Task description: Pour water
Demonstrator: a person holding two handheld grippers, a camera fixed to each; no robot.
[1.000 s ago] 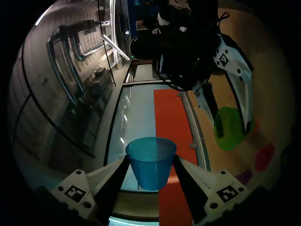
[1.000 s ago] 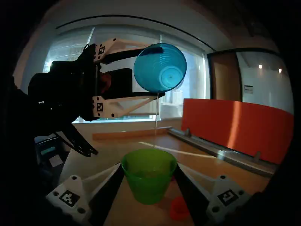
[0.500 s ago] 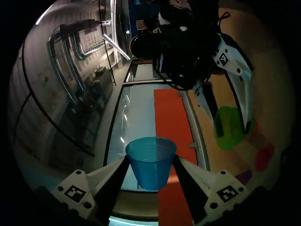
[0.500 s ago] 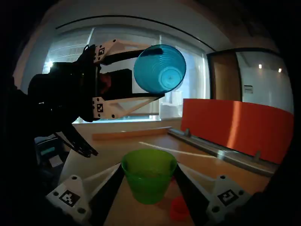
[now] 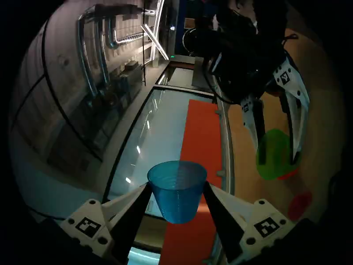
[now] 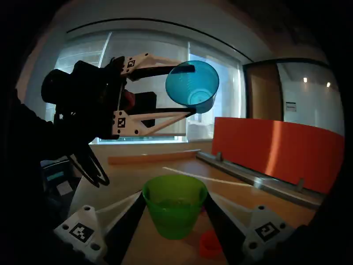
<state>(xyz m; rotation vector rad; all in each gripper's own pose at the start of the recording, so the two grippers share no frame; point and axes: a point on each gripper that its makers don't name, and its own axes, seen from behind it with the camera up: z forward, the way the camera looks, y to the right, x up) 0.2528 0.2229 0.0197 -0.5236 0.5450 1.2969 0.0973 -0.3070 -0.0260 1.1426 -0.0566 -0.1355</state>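
My left gripper (image 5: 177,194) is shut on a blue cup (image 5: 177,191), held between both fingers. In the right gripper view that blue cup (image 6: 193,85) hangs tilted on its side, high above the table, with the left gripper (image 6: 187,90) around it. My right gripper (image 6: 174,207) is shut on a green cup (image 6: 174,205) that stands upright just over the wooden table (image 6: 132,176) with a little water in it. In the left gripper view the green cup (image 5: 274,153) sits between the right gripper's fingers (image 5: 296,128). No stream runs between the cups.
An orange panel (image 6: 282,148) on a metal rail (image 6: 251,176) bounds the table at the right. A small red cap (image 6: 208,244) lies on the table by the green cup. A window (image 6: 145,88) is behind. A person's dark sleeve (image 6: 66,128) holds the left gripper.
The thin stream of water from the blue cup into the green cup has stopped. The blue cup has tipped back toward upright and moved slightly right. The green cup has stayed put.
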